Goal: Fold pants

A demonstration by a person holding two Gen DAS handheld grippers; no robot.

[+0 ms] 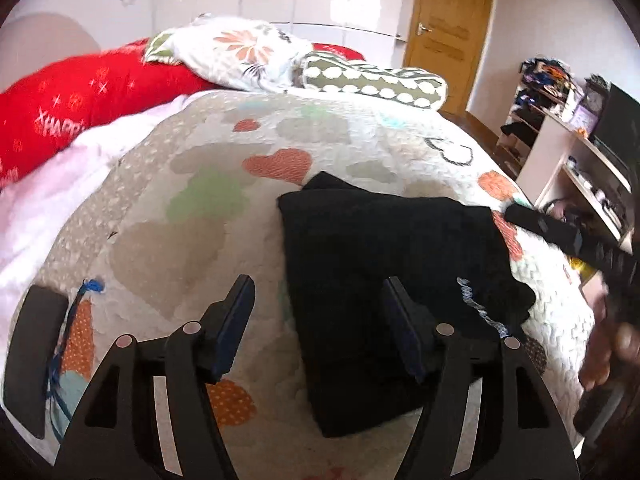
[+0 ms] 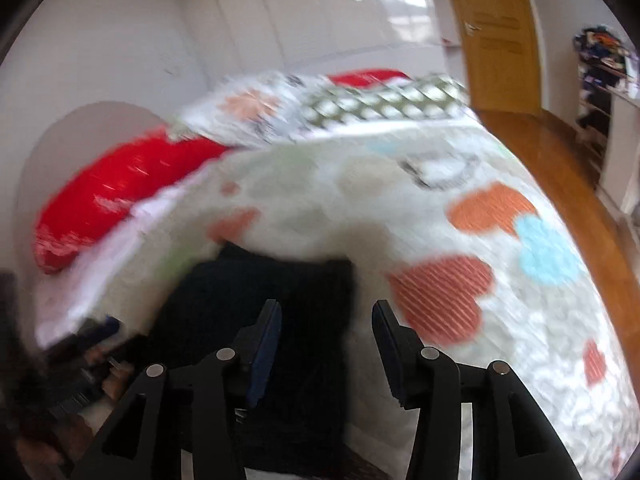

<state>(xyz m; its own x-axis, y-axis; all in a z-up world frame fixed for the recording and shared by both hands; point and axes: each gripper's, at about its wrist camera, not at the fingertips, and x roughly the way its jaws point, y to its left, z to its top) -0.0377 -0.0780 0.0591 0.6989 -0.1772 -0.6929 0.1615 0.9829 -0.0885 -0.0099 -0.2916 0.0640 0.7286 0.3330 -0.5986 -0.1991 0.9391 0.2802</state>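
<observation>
The black pants (image 1: pixel 384 276) lie folded into a compact rectangle on the heart-patterned quilt (image 1: pixel 192 208). My left gripper (image 1: pixel 316 300) is open and empty, hovering just above the pants' left edge. The right gripper's finger shows in this view (image 1: pixel 560 234) at the right, beyond the pants. In the blurred right wrist view the pants (image 2: pixel 256 292) lie below my right gripper (image 2: pixel 326 320), which is open and empty, above their right edge.
A red pillow (image 1: pixel 80 96), a floral pillow (image 1: pixel 240 50) and a dotted cushion (image 1: pixel 376 80) lie at the head of the bed. Shelves (image 1: pixel 568 136) with clutter and a wooden door (image 1: pixel 448 36) stand to the right. A black flat object (image 1: pixel 34 356) lies at the quilt's left edge.
</observation>
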